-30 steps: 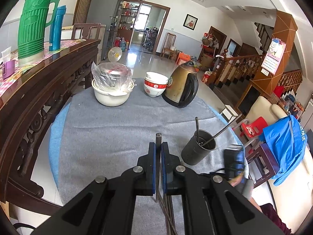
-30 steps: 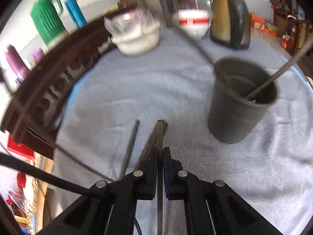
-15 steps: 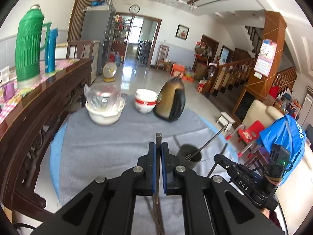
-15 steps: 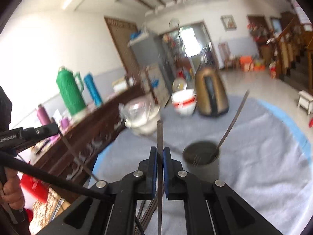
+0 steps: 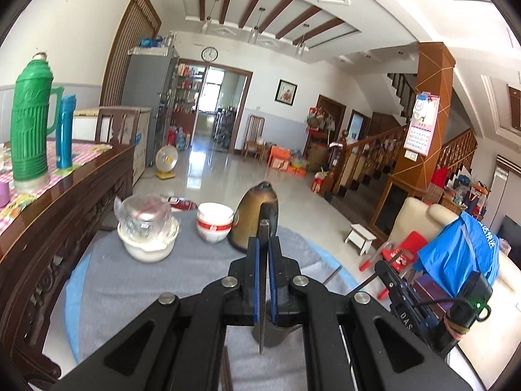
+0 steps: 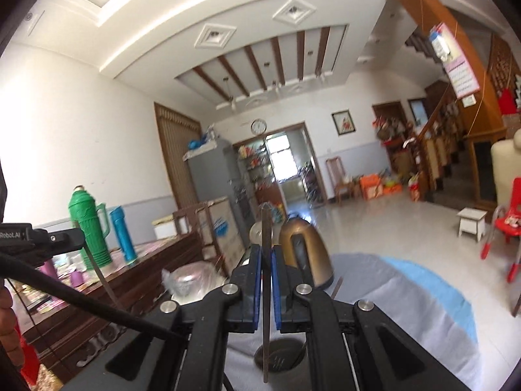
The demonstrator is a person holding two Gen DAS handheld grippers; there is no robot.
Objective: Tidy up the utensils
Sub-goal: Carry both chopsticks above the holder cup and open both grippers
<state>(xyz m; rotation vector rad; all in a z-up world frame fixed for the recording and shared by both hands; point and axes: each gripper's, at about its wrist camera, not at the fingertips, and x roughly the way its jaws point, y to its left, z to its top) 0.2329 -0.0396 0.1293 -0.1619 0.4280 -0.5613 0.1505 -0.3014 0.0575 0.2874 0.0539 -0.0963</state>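
gripping a thin dark metal utensil (image 6: 266,280) upright, right hand-held gripper (image 6: 267,254).

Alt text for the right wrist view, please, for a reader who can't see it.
The right tongs are shut on a thin dark utensil held upright above a dark holder cup on the grey-clothed table. Behind stand a bronze kettle and a sideboard with a green thermos; the left tongs enter at left.

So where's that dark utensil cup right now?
The dark cup sits on the grey cloth, low in the right wrist view, directly under the right gripper and nearer than the gold kettle.
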